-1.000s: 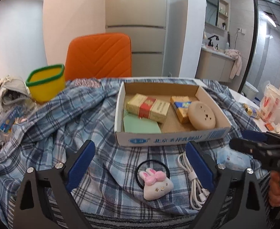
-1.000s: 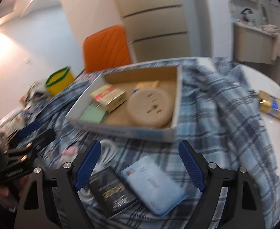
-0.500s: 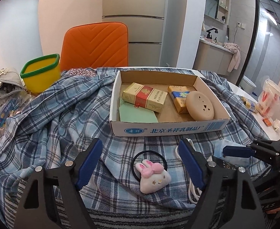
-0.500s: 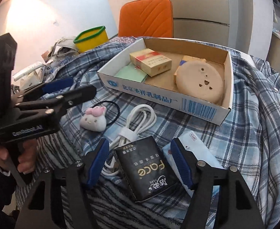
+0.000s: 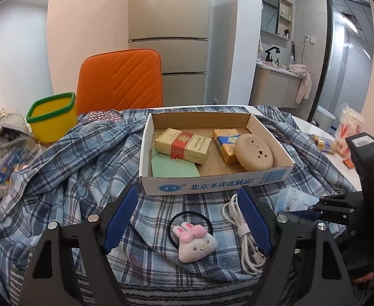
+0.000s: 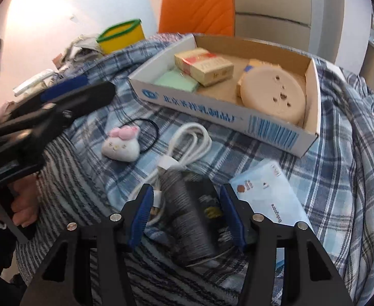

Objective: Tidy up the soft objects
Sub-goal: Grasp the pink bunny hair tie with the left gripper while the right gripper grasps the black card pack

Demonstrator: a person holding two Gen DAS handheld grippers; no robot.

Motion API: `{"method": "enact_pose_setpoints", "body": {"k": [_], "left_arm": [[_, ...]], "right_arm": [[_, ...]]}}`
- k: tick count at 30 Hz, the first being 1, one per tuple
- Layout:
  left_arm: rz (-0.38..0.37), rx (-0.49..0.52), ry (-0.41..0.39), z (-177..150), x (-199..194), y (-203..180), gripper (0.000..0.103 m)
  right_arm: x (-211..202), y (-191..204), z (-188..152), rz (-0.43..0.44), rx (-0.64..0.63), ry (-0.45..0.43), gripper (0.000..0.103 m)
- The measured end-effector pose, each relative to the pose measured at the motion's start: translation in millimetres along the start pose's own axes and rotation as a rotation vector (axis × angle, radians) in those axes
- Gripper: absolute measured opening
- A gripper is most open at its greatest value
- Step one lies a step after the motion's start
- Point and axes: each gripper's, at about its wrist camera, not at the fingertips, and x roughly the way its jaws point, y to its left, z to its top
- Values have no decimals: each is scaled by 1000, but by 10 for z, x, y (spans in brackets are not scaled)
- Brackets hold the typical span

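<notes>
A white plush bunny with a pink bow on a black hair tie point(image 5: 196, 239) lies on the plaid cloth, between and just beyond the fingers of my open, empty left gripper point(image 5: 188, 219); it also shows in the right wrist view point(image 6: 121, 145). My right gripper point(image 6: 187, 213) is open, its blue pads on either side of a black tissue pack point(image 6: 199, 204), which is blurred, with a fold of striped fabric over it. A light blue tissue pack point(image 6: 266, 196) lies just right of it. The shallow cardboard box point(image 5: 212, 182) holds a cigarette carton, a green pad, a yellow pack and a round beige sponge point(image 5: 254, 153).
A coiled white cable point(image 5: 243, 227) lies right of the bunny. A yellow bin with a green rim point(image 5: 51, 117) and clutter stand at the far left. An orange chair point(image 5: 120, 79) is behind the table. Snack packets point(image 5: 324, 145) lie at the table's right edge.
My right gripper has moved down and forward over the black tissue pack, with its pads now beside it. My left gripper has come slightly closer to the bunny.
</notes>
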Motion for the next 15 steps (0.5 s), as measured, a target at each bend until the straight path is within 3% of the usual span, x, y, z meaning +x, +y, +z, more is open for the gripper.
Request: {"method": "enact_pose_setpoints", "body": {"k": [2,4,5,7,13,15], "left_arm": [[12,-3,15,-3,30,9,80],[28,-22,41,-7,77,43,80],[32,-32,56,-13,105,63,80],[32,-48,86,-24,161,98,79],[23,-45,104,-48,184,96,76],[5,-20,135,-65,223,49,66]], "right_arm": [[3,-24,1,2,12,2,55],[-17,-22,-7,-7,16,-13,37],[-30,-27,-9,-10,18,-20,36],[-45,-23,-12,-22,16,-30,24],[-203,5,-16,-62,-1,-126,19],[-280,11,-12,-68,-3,-169,19]]}}
